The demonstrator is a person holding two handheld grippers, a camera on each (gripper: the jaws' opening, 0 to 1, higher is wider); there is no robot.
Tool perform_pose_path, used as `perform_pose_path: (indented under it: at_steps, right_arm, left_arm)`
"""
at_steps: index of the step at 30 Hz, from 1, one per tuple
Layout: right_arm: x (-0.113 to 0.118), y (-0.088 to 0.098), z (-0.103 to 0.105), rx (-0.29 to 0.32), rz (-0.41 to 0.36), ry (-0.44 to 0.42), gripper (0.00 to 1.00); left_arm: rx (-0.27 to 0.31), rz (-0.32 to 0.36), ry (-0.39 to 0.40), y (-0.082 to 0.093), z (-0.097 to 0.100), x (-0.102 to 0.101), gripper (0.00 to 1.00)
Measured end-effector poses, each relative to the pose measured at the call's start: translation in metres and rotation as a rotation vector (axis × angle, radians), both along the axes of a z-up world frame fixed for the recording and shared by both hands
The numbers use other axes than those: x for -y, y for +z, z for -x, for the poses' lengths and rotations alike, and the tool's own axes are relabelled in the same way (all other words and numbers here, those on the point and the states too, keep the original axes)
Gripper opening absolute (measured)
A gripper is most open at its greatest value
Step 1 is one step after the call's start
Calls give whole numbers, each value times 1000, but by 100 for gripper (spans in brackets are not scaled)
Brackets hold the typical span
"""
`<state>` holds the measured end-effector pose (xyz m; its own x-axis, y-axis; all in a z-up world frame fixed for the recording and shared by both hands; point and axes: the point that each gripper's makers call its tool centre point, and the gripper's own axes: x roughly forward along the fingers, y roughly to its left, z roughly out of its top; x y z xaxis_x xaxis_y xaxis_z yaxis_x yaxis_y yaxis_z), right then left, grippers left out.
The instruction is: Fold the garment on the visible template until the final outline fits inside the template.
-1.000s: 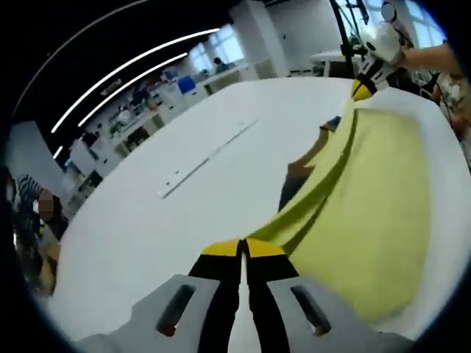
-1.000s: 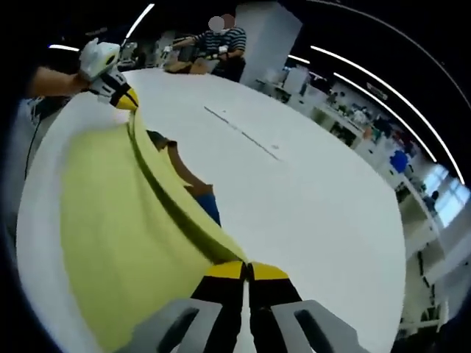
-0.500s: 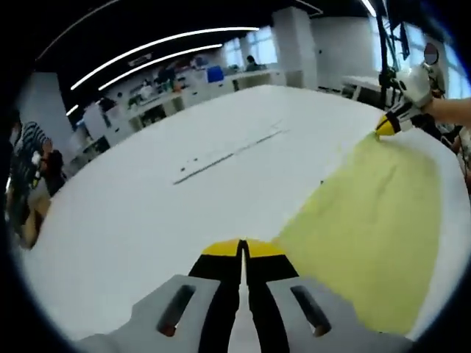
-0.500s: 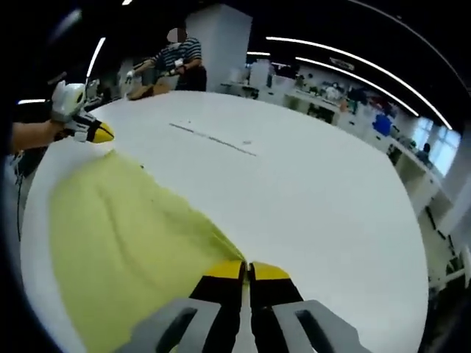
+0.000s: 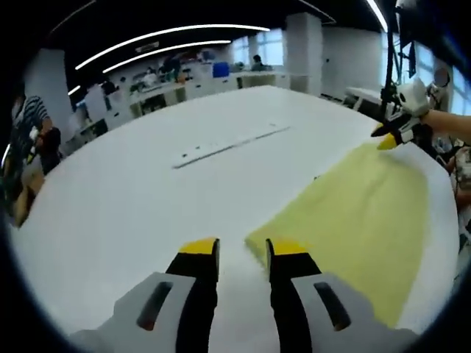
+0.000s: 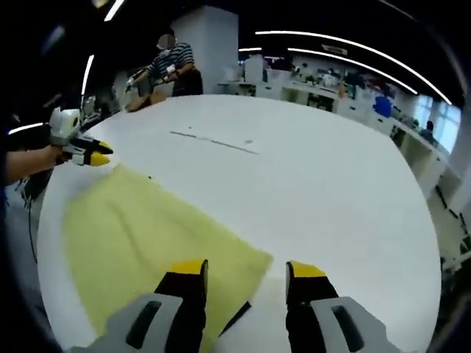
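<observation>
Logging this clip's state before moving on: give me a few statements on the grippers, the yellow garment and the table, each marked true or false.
1. The left gripper is open. True.
2. The right gripper is clamped on the yellow garment. False: its jaws stand apart and hold nothing.
3. The garment lies spread flat on the white table. True.
4. The garment is blue. False: it is yellow.
5. A person in a striped shirt is at the table's far edge in the right gripper view. True.

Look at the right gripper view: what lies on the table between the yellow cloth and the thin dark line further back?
Nothing lies there: between the yellow cloth and the thin line the white table is bare.
</observation>
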<state>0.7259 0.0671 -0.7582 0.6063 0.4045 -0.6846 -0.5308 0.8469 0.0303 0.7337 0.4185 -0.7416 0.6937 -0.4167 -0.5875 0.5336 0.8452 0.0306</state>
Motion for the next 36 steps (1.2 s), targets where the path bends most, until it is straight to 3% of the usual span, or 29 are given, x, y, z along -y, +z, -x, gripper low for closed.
perform_pose_path:
  at_steps: [7, 12, 17, 26, 36]
  right_arm:
    - [-11, 6, 25, -55, -59, 38, 57]
    - [-19, 11, 45, -92, -122, 61, 70]
    - [-21, 13, 66, -115, -122, 91, 77]
    - [-19, 10, 105, -158, -124, 136, 80]
    - [-14, 3, 139, -175, -95, 168, 79]
  left_arm:
    - [6, 60, -33, 13, 20, 6, 38]
    - [-16, 100, -62, 13, 37, 11, 46]
    - [-34, 124, -83, 11, 53, 15, 52]
    - [-68, 165, -111, 10, 88, 17, 55]
    - [-101, 154, -133, 3, 125, 18, 54]
